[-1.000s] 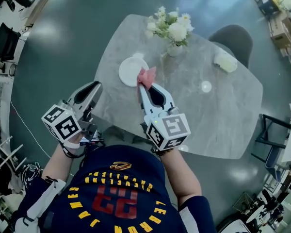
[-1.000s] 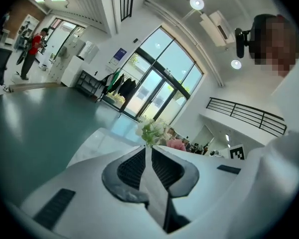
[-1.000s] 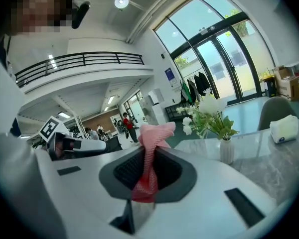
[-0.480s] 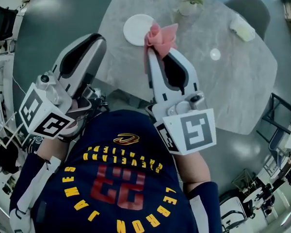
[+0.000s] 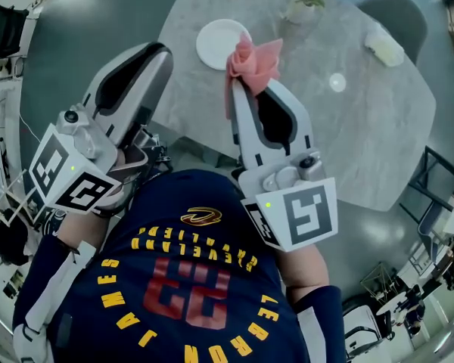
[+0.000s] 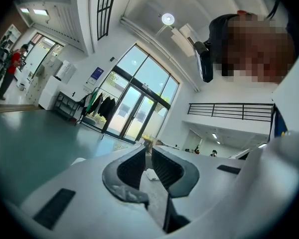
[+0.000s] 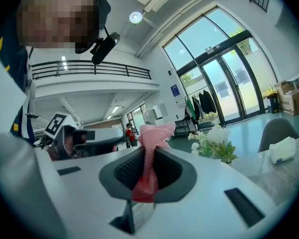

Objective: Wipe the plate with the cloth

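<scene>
A white plate (image 5: 219, 42) lies near the far left edge of the grey marble table (image 5: 363, 127). My right gripper (image 5: 244, 88) is held over the table's near edge, just right of the plate and short of it, shut on a pink cloth (image 5: 254, 60) that bunches out past its tips. In the right gripper view the cloth (image 7: 152, 133) is pinched between the jaws of the right gripper (image 7: 150, 153). My left gripper (image 5: 161, 51) hovers left of the table, off its edge. Its jaws stand close together with nothing between them in the left gripper view (image 6: 147, 151).
A vase of white flowers (image 5: 299, 6) stands behind the plate. A white folded object (image 5: 384, 44) and a small white disc (image 5: 337, 82) lie at the table's right. A grey chair (image 5: 393, 10) sits beyond the table. Dark floor surrounds it.
Both grippers have come up closer to the head camera over the last second, the right one still holding the cloth. Since half a second ago almost nothing has moved.
</scene>
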`<state>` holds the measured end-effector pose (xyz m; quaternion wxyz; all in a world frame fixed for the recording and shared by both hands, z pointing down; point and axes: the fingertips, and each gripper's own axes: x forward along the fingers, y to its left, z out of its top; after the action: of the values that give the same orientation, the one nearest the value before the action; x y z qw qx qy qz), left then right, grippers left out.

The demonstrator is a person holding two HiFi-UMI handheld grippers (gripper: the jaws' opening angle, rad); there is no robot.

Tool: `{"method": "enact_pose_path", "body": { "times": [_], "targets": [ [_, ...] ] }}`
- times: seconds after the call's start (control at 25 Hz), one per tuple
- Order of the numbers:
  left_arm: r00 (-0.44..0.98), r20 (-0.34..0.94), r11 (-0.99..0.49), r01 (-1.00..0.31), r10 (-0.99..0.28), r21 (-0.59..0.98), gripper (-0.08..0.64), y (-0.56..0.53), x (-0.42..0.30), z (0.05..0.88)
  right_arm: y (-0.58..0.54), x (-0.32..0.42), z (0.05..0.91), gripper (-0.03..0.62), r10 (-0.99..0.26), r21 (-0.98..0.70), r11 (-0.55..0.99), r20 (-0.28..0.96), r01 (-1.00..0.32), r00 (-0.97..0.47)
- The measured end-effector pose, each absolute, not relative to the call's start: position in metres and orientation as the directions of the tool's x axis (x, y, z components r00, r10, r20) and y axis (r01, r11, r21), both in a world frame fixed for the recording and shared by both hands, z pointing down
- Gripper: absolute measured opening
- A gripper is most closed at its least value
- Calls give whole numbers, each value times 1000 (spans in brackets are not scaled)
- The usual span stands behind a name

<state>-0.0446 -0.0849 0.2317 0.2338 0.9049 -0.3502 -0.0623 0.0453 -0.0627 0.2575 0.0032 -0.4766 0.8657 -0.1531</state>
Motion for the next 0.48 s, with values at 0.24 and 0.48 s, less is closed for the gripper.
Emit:
{"method": "enact_pose_path", "body": {
  "times": [0.24, 0.48],
  "targets": [
    [744, 62, -641, -611, -665, 464, 41, -87, -42, 234, -64, 39, 258, 40, -807, -269, 528, 136, -805, -575],
    [741, 68, -638, -618, -668, 460, 41, -82, -42, 234, -61, 33, 257, 40, -797, -268, 544, 134, -796, -589]
  ]
}}
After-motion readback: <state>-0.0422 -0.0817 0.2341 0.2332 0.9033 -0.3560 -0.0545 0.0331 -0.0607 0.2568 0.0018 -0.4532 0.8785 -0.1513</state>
